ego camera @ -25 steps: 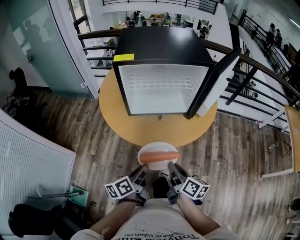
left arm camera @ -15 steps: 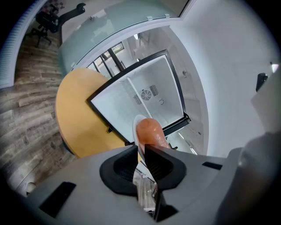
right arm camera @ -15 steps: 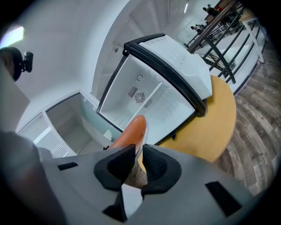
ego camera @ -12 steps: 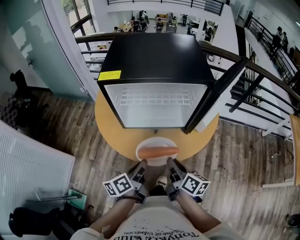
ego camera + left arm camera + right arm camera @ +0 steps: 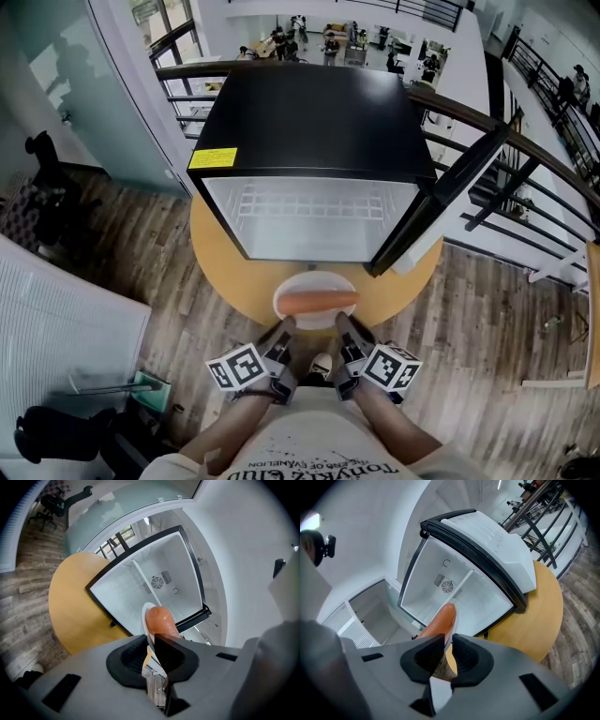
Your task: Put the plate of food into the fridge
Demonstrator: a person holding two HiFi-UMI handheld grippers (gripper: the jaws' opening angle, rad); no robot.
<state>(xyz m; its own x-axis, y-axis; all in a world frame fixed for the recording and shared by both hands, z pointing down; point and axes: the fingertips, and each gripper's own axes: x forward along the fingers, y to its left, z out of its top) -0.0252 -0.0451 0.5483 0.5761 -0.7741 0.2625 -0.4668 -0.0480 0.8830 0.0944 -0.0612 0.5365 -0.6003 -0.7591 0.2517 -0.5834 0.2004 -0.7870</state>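
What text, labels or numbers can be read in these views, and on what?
Yellow label on the fridge top: print too small to read.
Shirt print: upside down, cut off at the frame edge, not reliably readable.
Marker cubes: black-and-white patterns only, no letters.
Plate: no print.
Nothing else shows text.

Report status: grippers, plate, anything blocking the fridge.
Left gripper, right gripper: both shut on plate rim. Sausage on it; held over table edge, before open fridge. Nothing seen blocking.
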